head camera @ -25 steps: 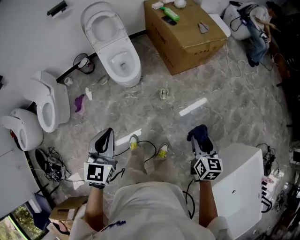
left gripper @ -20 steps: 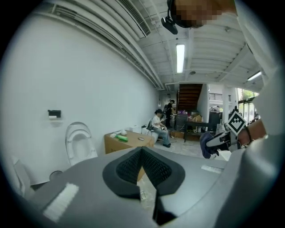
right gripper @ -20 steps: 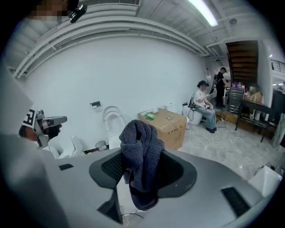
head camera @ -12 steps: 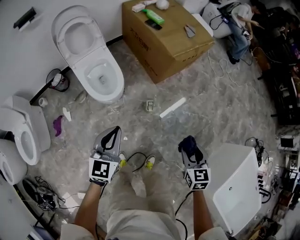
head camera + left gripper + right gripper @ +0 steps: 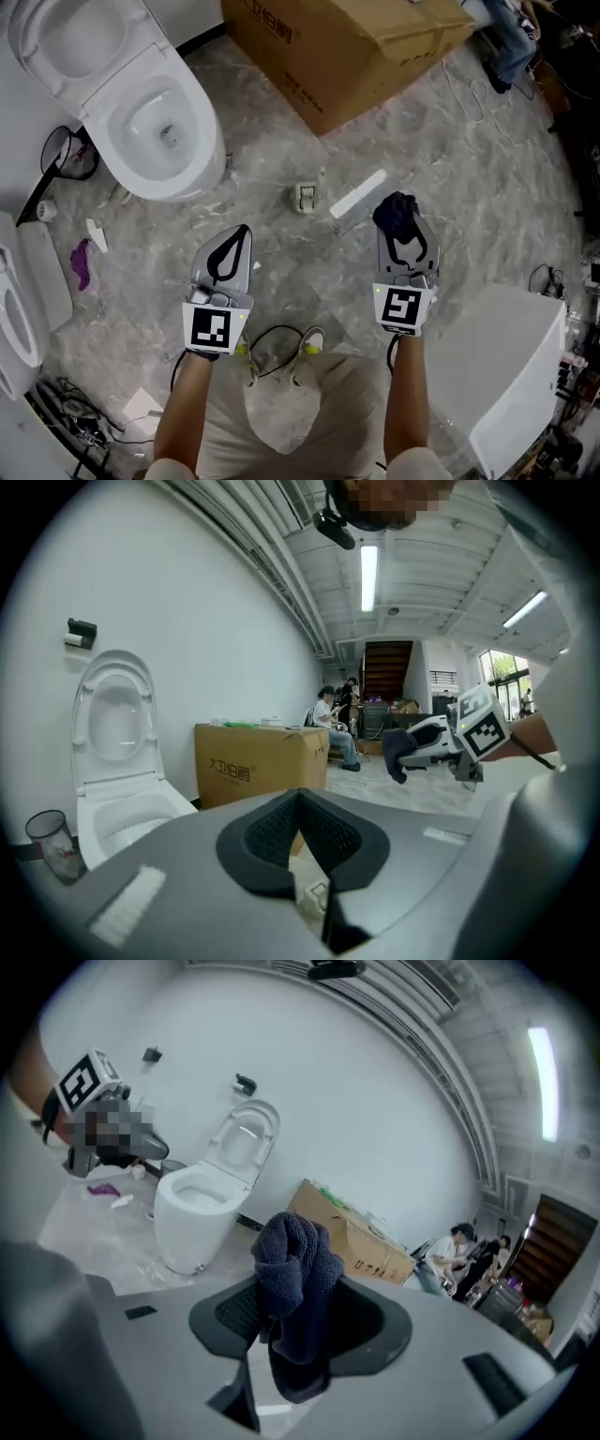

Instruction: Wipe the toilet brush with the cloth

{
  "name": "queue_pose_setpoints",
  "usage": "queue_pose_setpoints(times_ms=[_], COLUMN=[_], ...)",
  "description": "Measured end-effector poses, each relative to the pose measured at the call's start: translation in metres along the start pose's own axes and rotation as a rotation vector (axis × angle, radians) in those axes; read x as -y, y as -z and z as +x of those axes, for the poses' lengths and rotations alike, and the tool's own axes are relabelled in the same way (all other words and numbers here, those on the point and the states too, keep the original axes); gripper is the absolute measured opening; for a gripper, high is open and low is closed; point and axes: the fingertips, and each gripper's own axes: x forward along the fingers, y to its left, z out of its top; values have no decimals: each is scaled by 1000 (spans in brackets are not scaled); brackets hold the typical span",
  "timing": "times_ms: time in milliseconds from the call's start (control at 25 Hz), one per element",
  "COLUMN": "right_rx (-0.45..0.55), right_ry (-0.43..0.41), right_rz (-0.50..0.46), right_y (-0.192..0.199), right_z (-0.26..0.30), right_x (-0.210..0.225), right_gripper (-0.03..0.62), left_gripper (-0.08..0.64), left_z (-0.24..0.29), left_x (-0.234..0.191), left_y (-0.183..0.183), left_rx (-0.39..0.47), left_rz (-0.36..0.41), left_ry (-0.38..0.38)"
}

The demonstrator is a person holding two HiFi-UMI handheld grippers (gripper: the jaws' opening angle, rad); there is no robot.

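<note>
My right gripper (image 5: 402, 225) is shut on a dark blue cloth (image 5: 395, 212), which bunches up above its fingertips over the marble floor. In the right gripper view the cloth (image 5: 292, 1274) hangs between the jaws of the right gripper (image 5: 298, 1290). My left gripper (image 5: 236, 246) is shut with nothing in it, level with the right one and about a shoulder's width to its left. In its own view the left gripper (image 5: 300, 803) points toward the toilet (image 5: 117, 761). No toilet brush is plain to see. A clear round container (image 5: 64, 150) stands left of the toilet (image 5: 150, 108).
A big cardboard box (image 5: 342, 42) stands ahead on the right. A small fitting (image 5: 306, 195) and a white strip (image 5: 359, 193) lie on the floor in front of the grippers. A white cabinet (image 5: 511, 375) is at my right, a second toilet (image 5: 14, 300) at the left edge. Cables (image 5: 281, 342) trail by my feet.
The toilet and the box have come nearer and now fill the top of the head view. Both grippers have moved forward, the right one still holding the cloth.
</note>
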Motion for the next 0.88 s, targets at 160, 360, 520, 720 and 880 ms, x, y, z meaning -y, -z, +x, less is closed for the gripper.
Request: queue_pose_setpoints(times_ms=[160,360,520,720,880], right_rx=[26,87,125,147,135], right_ry=[39,50,112,131,161], right_rz=[-176,-335,-313,-385,-467], right_y=[51,84,106,101,81], right_z=[55,99,111,120,126], right_x=[-24,-63,-70,-81,-85], right_gripper=[187,187,187,186,186], left_gripper=[0,0,0,0,0], left_z=[41,71,88,109,109], left_x=[-8,-13,-11,3,9], left_y=[69,132,164,161,164], left_rx=[35,79,107,152,132], left_rz=[23,52,83,36,52], left_ry=[26,35,44,100,111])
